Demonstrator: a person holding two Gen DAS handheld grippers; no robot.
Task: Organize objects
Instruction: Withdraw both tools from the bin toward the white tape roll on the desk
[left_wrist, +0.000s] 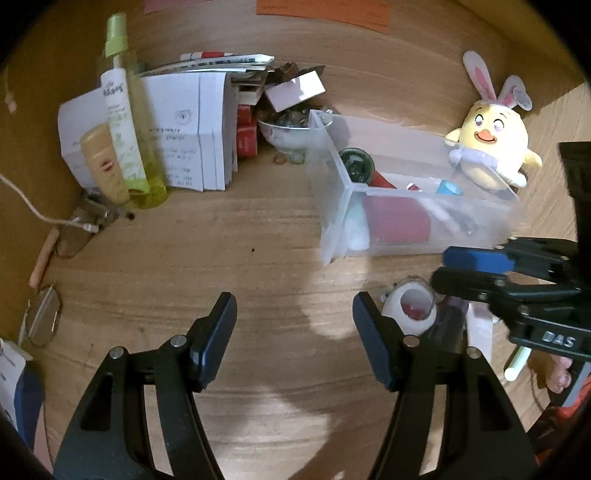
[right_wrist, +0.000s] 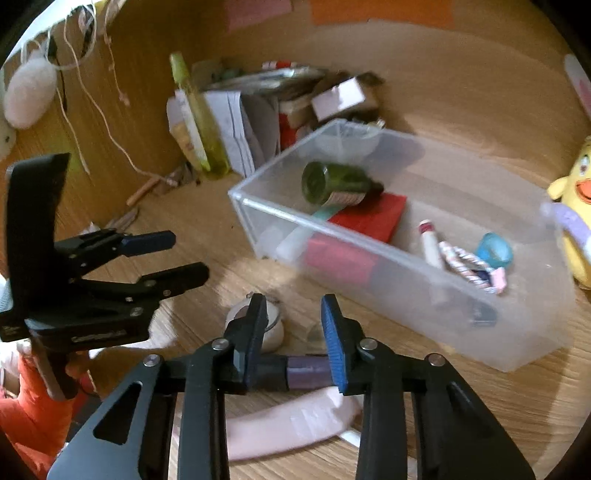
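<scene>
1. The purple tube (right_wrist: 308, 369) lies flat on the bench (right_wrist: 461, 406), crosswise to the right tongs (right_wrist: 295, 339): its long axis runs left to right in the right wrist view, from one blade across to the other, with a dark cap end toward the left blade.
2. The right tongs sit directly over it, blades partly open and standing on either side of the tube's length. They hold nothing that I can see; whether the pads touch the tube I cannot tell.
3. Because the tube runs from blade to blade, closing as things stand would press on its ends. My judgement is that the wrist needs a turn so the blades close across the narrow body.
4. Just beyond the left blade stands a small white jar (right_wrist: 271, 328) with a red inside; a pale pink tube (right_wrist: 288, 421) lies nearer the camera, under the tongs' frame.
5. The clear bin (right_wrist: 413, 258) lies ahead and to the right, near the purple tube, and seems the likely destination. It already holds a green bottle (right_wrist: 332, 182), a red box (right_wrist: 369, 218), a lip balm (right_wrist: 430, 240) and a blue cap (right_wrist: 495, 251).
6. The left tongs (left_wrist: 295, 332) hover wide open and empty over bare bench, with the white jar (left_wrist: 410, 308) just beside their right blade. The right tongs are clearly the nearer.
7. A yellow chick toy (left_wrist: 487, 140) sits beyond the bin.
</scene>
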